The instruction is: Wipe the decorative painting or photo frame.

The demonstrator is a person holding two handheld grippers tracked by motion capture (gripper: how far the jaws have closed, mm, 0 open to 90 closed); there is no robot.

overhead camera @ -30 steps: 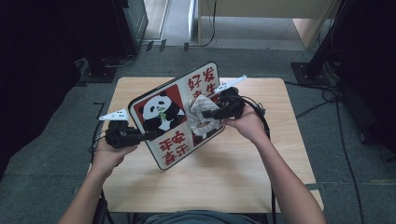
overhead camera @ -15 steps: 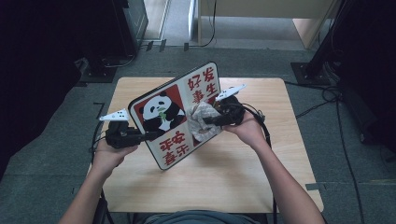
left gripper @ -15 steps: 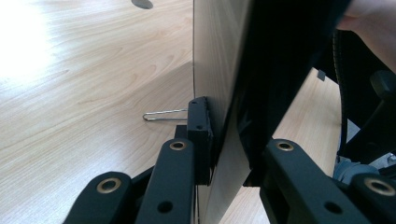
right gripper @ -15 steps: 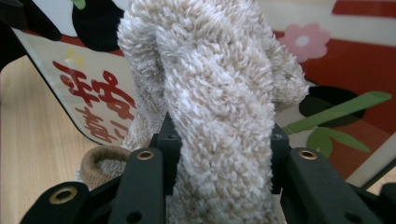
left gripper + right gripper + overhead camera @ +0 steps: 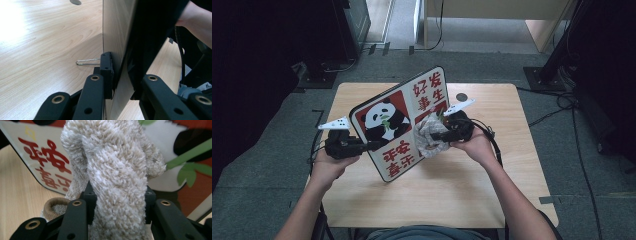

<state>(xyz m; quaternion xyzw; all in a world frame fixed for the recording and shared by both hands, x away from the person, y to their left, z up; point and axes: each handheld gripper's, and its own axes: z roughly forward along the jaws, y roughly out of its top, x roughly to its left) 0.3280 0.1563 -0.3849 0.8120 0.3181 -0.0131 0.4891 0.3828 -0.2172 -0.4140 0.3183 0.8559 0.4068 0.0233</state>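
A rounded board (image 5: pixel 399 122) printed with a panda and red characters stands tilted on its edge over the wooden table (image 5: pixel 472 195). My left gripper (image 5: pixel 371 145) is shut on the board's left edge; in the left gripper view the jaws clamp the thin panel (image 5: pixel 117 50) edge-on. My right gripper (image 5: pixel 435 136) is shut on a fluffy beige cloth (image 5: pixel 429 135) and presses it against the board's printed face. The right gripper view has the cloth (image 5: pixel 117 177) bunched between the jaws, with the panda print (image 5: pixel 182 142) behind.
A small dark round hole (image 5: pixel 461 97) sits in the table near its far edge. A thin wire loop (image 5: pixel 87 61) lies on the tabletop beside the board. Cables (image 5: pixel 492 142) trail by the right hand. Dark floor and furniture legs surround the table.
The right gripper and cloth have slid down the board's face toward its lower right. The left gripper and the board have kept still.
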